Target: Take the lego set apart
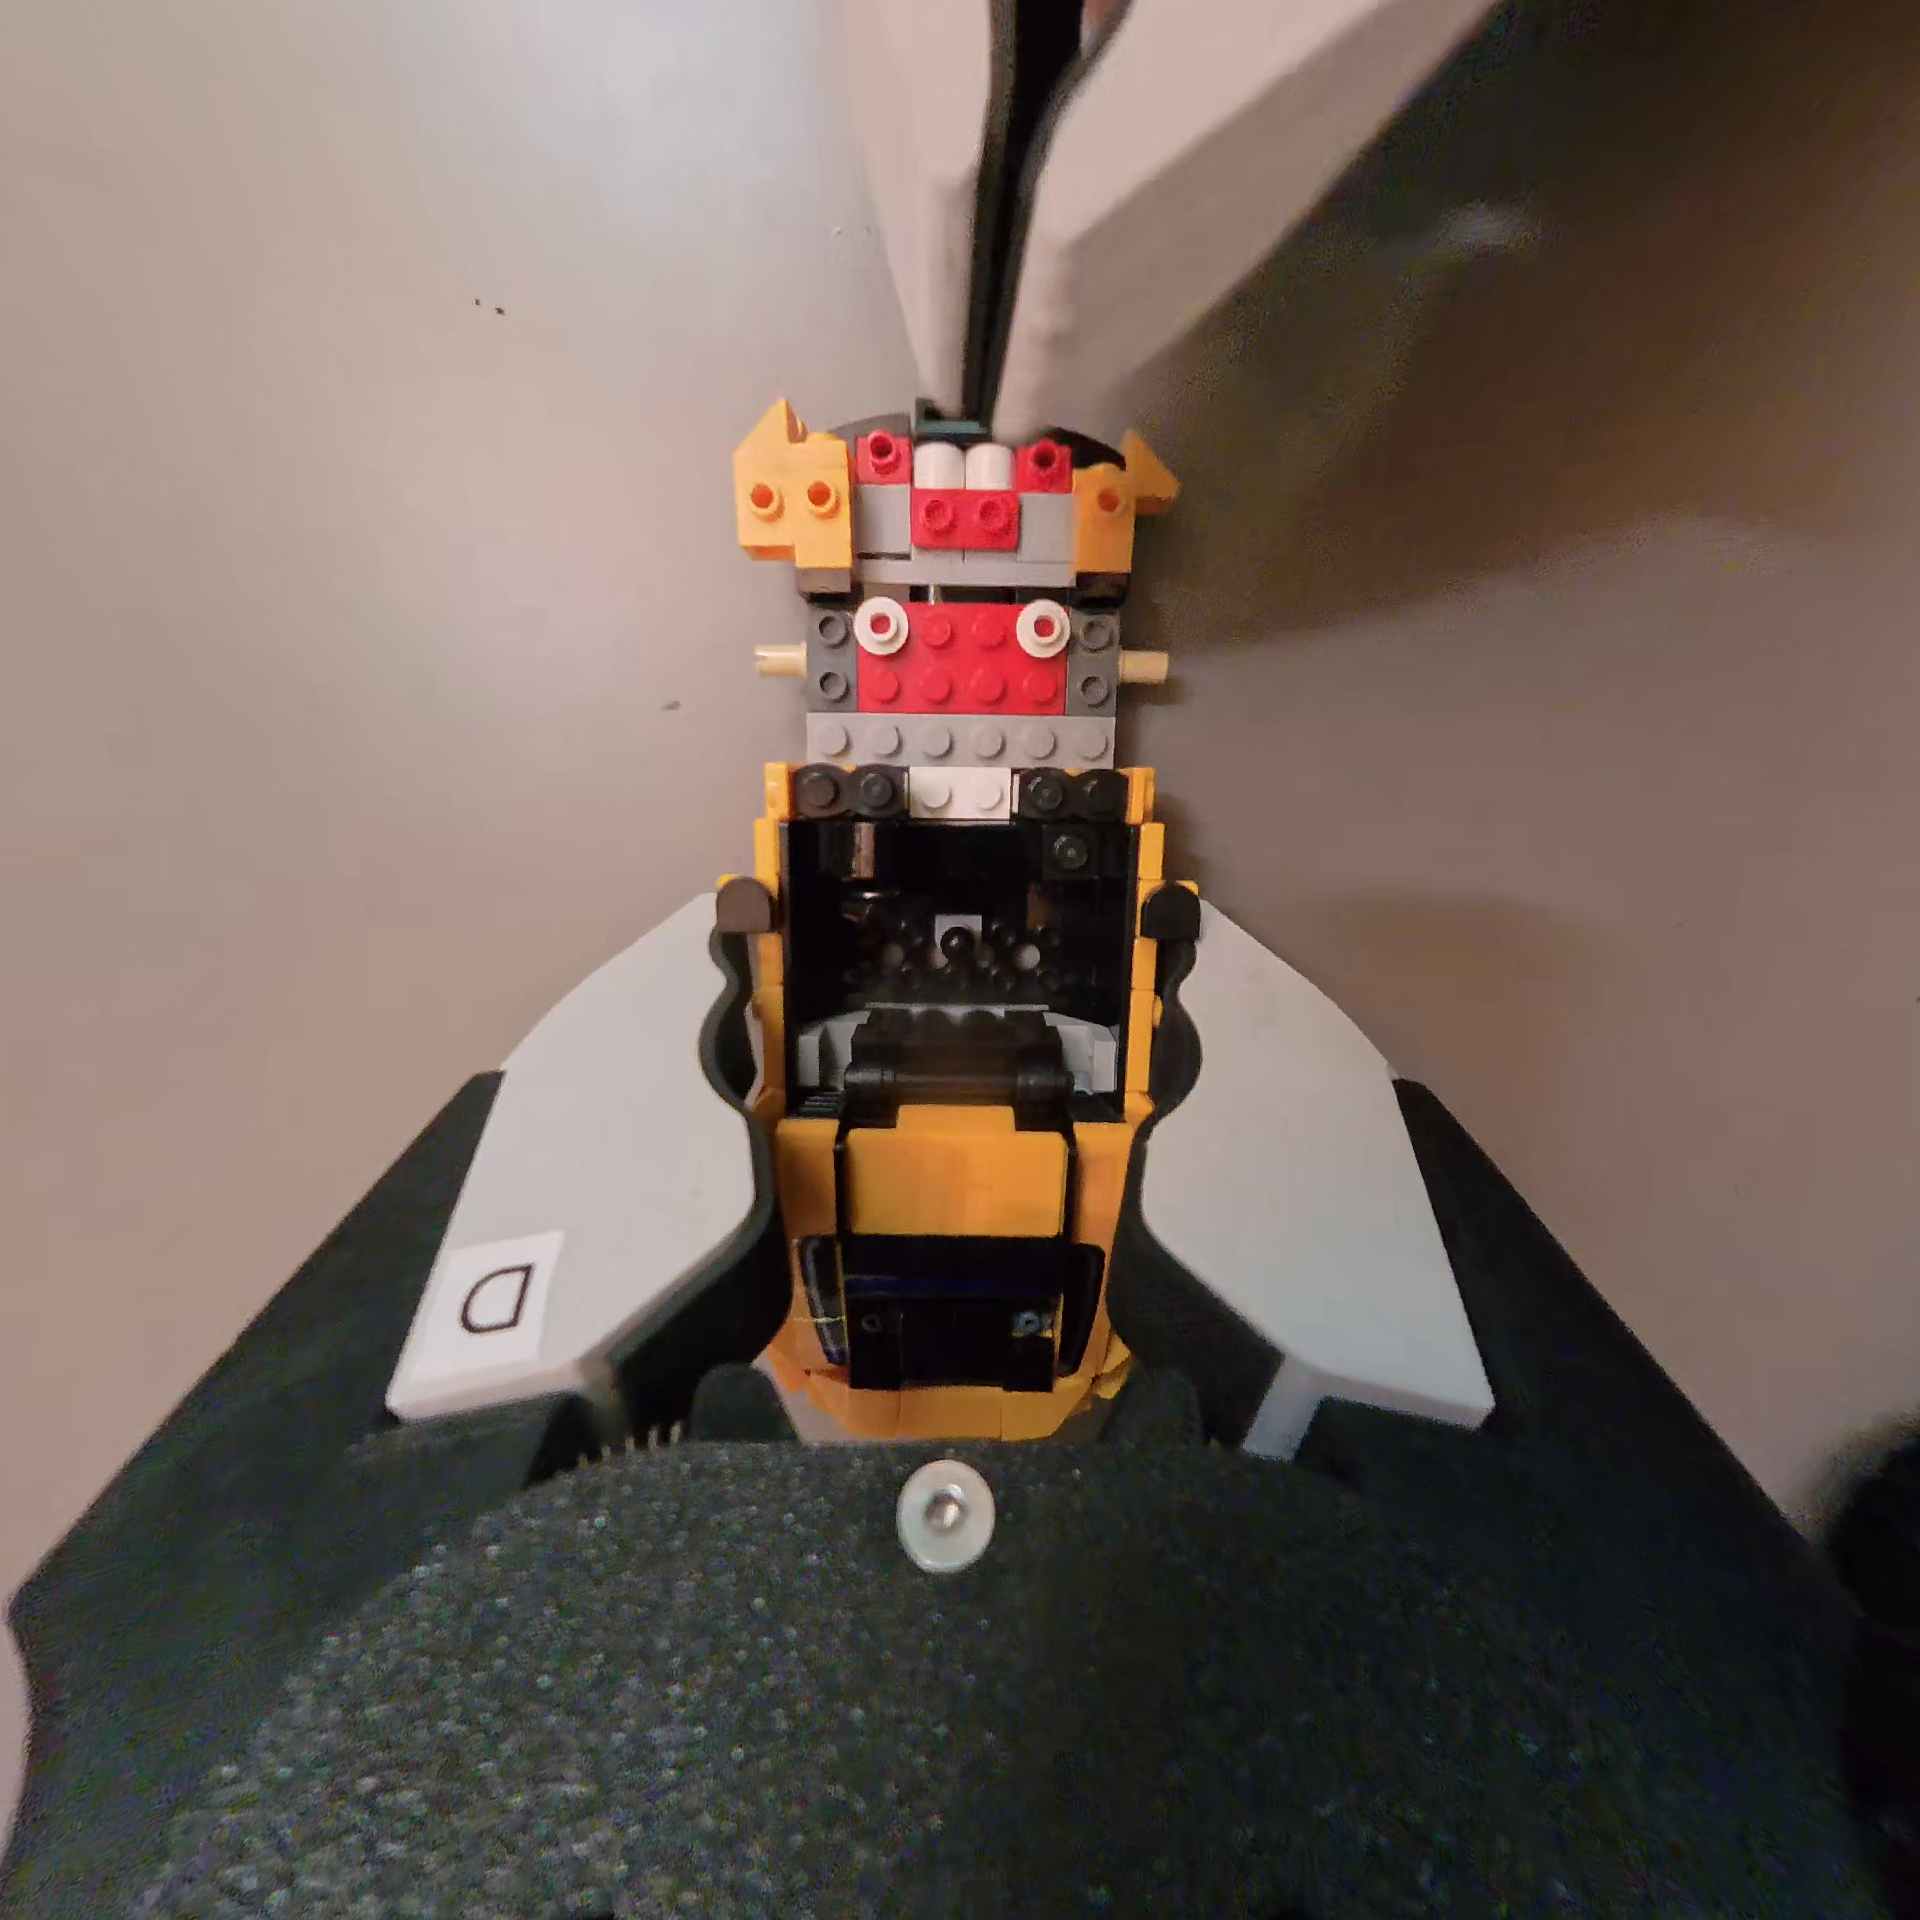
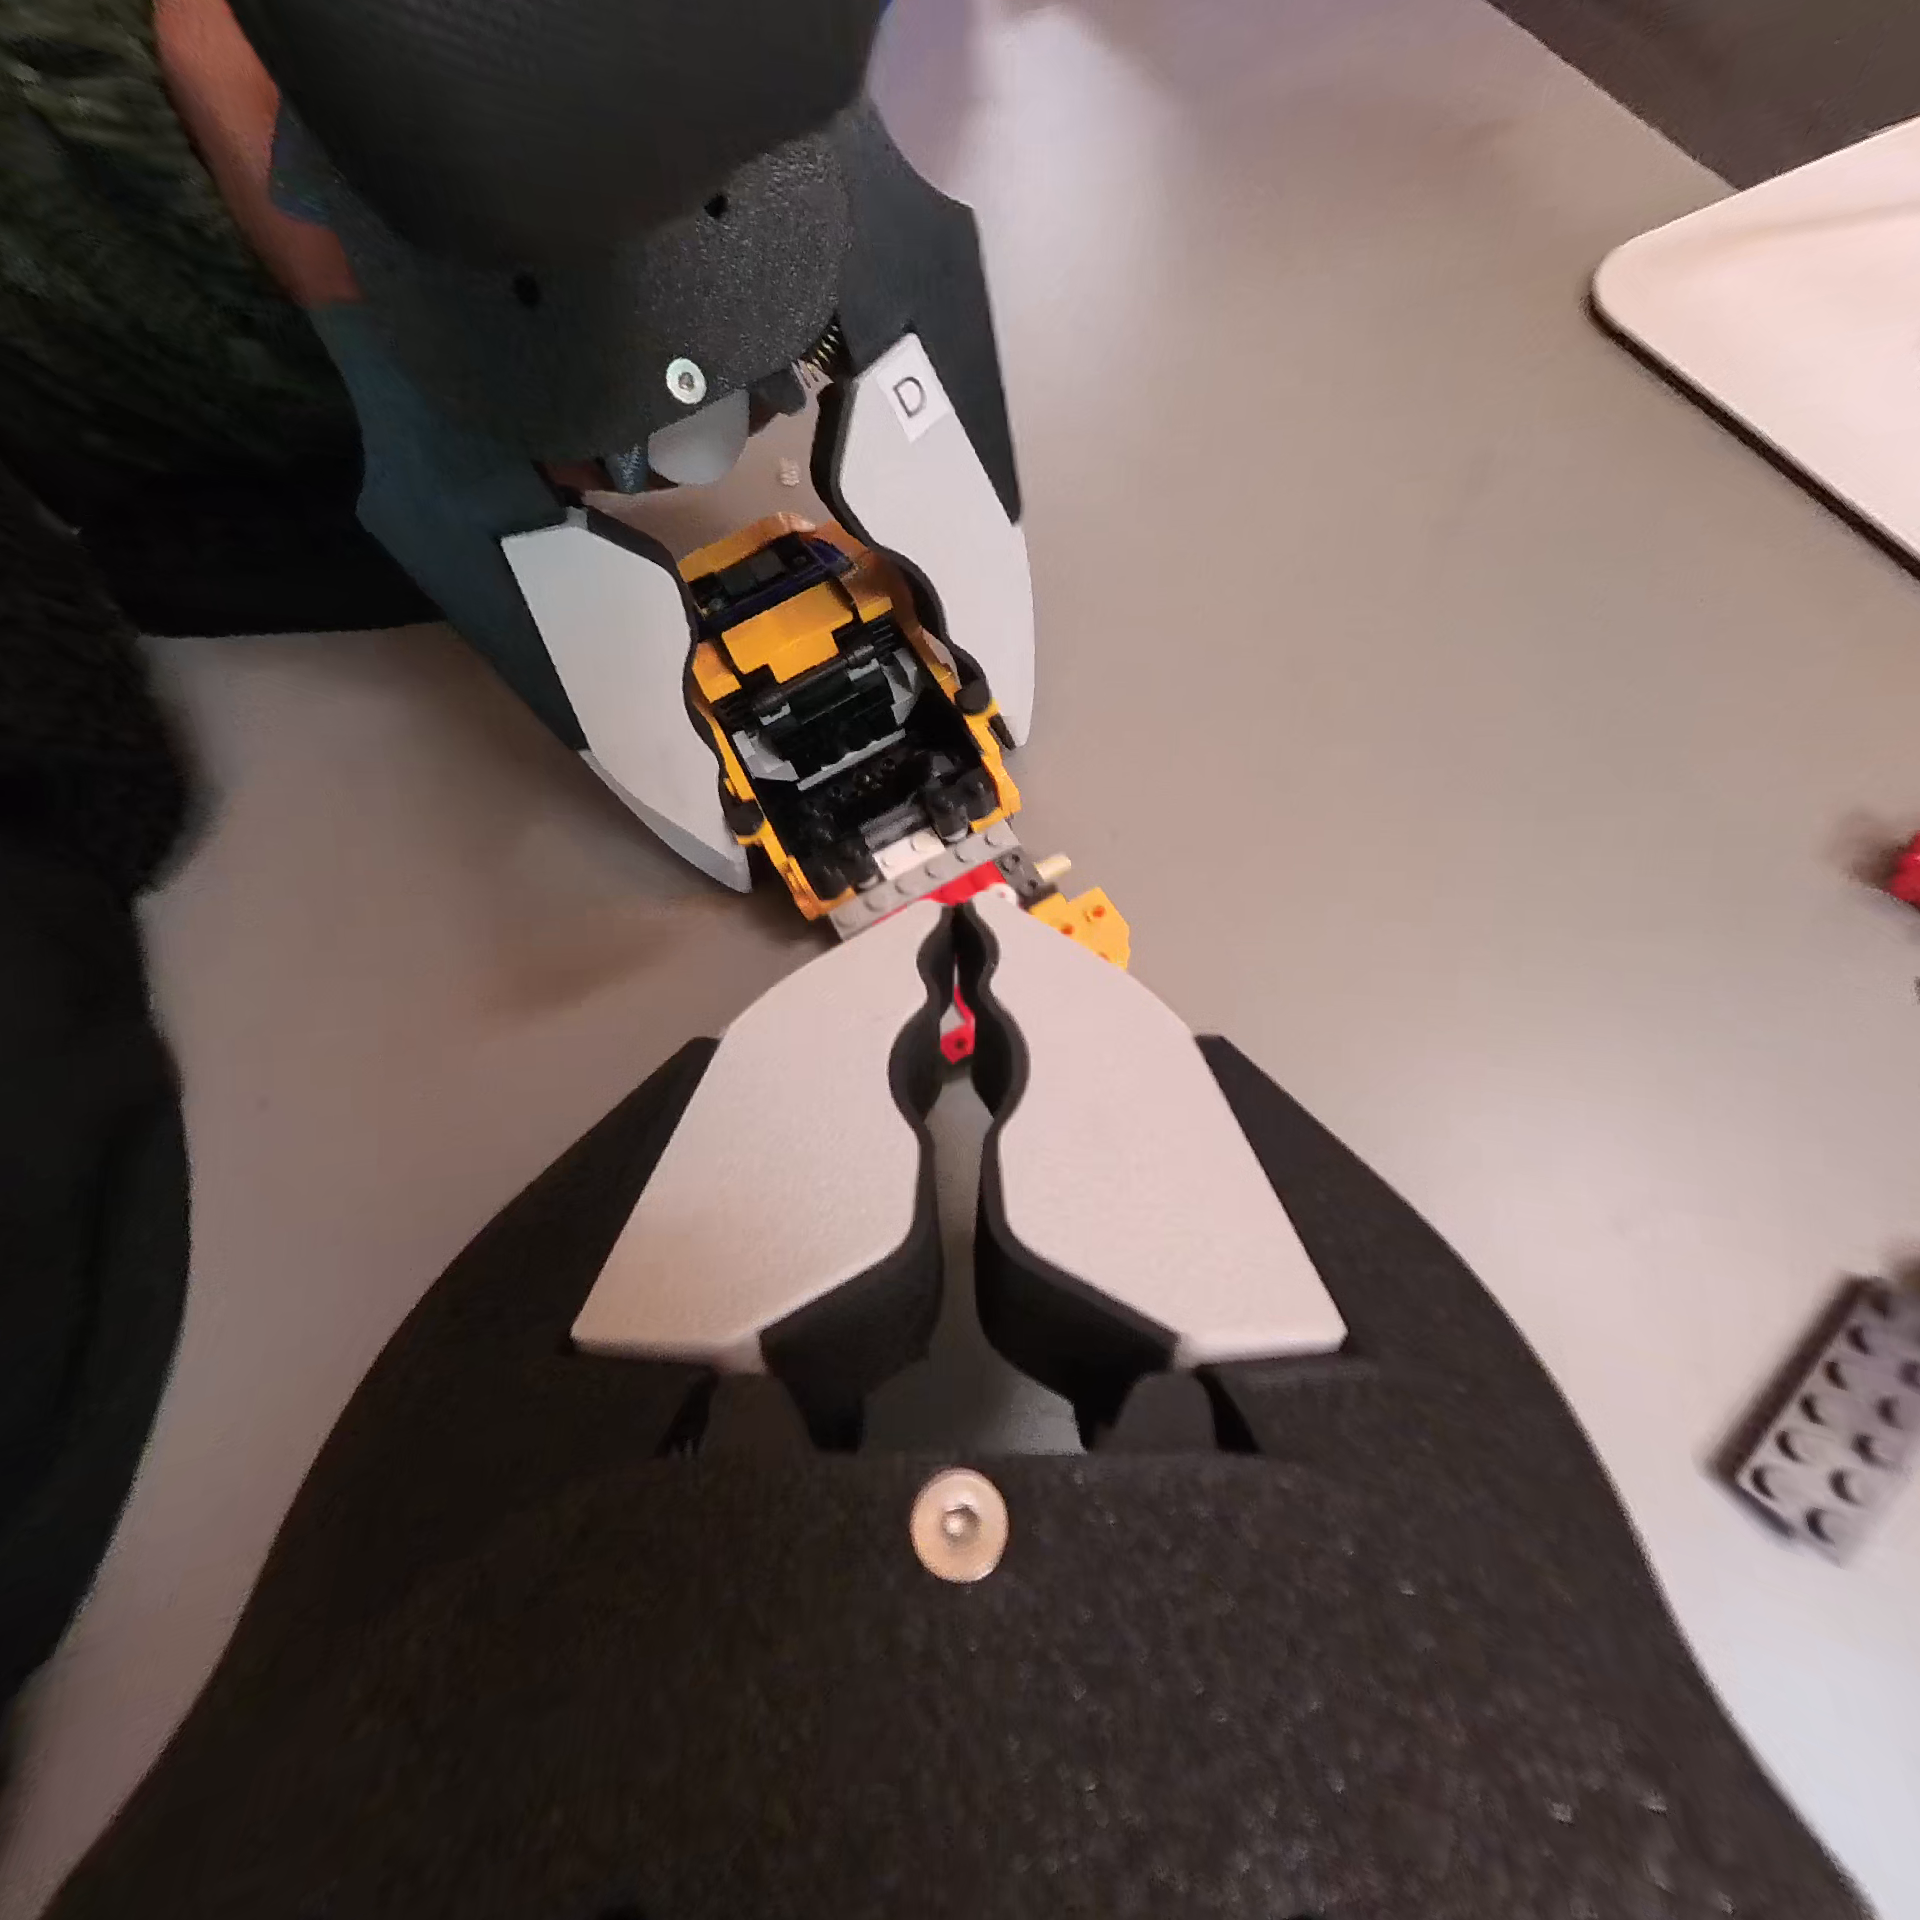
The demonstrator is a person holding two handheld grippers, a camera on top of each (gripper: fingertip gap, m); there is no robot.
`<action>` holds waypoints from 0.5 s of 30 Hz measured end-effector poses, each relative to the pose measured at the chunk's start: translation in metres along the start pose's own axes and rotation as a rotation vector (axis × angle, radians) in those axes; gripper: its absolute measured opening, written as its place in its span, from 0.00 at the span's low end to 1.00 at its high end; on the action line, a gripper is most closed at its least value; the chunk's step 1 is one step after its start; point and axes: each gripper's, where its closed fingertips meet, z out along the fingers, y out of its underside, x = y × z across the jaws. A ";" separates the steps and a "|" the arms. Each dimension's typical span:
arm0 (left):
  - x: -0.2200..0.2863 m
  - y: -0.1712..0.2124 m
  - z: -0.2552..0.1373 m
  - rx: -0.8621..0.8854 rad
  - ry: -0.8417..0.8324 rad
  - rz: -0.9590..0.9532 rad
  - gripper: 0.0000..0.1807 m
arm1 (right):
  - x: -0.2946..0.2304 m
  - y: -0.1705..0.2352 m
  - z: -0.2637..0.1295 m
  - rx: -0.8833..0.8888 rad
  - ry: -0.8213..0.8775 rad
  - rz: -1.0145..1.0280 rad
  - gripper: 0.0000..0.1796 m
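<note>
While the left claw (image 1: 956, 1049) clamps the lego car (image 1: 951, 1039) steady, the right claw (image 2: 958, 920) pinches its red front bricks (image 2: 961, 891) to pull them off.

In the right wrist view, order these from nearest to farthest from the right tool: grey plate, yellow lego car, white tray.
1. Yellow lego car: at the right tool tips, ahead.
2. Grey plate: lower right.
3. White tray: upper right corner.
</note>
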 end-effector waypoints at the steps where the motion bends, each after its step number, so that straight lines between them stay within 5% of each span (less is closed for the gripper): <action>1: 0.000 0.000 0.000 0.003 0.002 0.002 0.41 | 0.003 0.001 -0.004 0.005 0.012 0.011 0.00; 9: 0.002 0.000 -0.001 0.029 0.017 0.031 0.42 | 0.054 0.013 -0.051 0.044 0.241 0.087 0.06; 15: 0.007 -0.009 -0.008 0.118 0.046 0.064 0.44 | 0.131 0.065 -0.073 -0.173 0.464 0.212 0.16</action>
